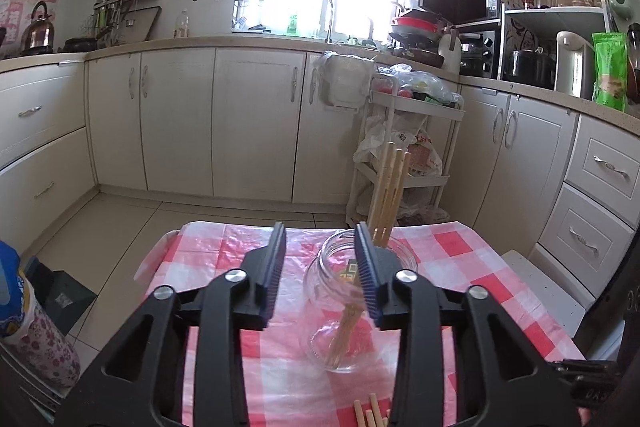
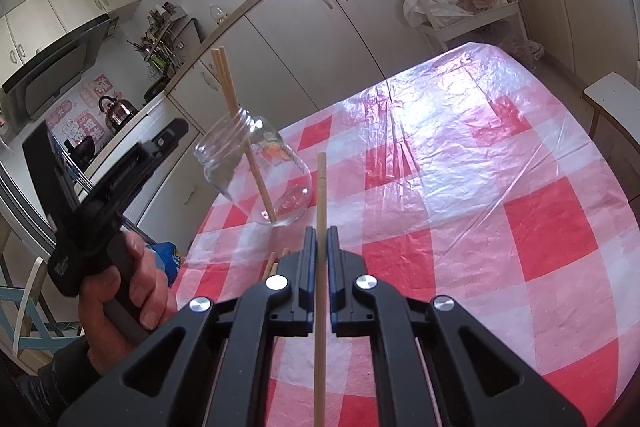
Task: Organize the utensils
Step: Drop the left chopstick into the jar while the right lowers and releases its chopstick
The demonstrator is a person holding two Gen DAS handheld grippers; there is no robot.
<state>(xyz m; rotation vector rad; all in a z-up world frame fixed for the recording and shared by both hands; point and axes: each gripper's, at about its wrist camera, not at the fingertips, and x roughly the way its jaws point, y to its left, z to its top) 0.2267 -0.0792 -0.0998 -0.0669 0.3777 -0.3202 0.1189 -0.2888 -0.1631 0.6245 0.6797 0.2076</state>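
Left wrist view: left gripper (image 1: 322, 259) sits bottom centre w/ jaws parted to a moderate gap, nothing between the pads. Clear glass jar (image 1: 352, 307) stands on the red-and-white checked tablecloth (image 1: 460, 267), centre-right of frame, partly behind the right-hand finger; chopsticks in the jar (image 1: 390, 187) lean up toward the upper right, ends past the rim. More loose chopsticks (image 1: 370, 413) lie at the bottom edge. Right wrist view: right gripper (image 2: 321, 239) at bottom centre, jaws narrow and clamped on a single chopstick (image 2: 321, 187) that runs straight up the frame's middle. Jar shows left of centre, near the cloth's left edge; a person's hand (image 2: 120, 291) grips the other gripper's handle at lower left.
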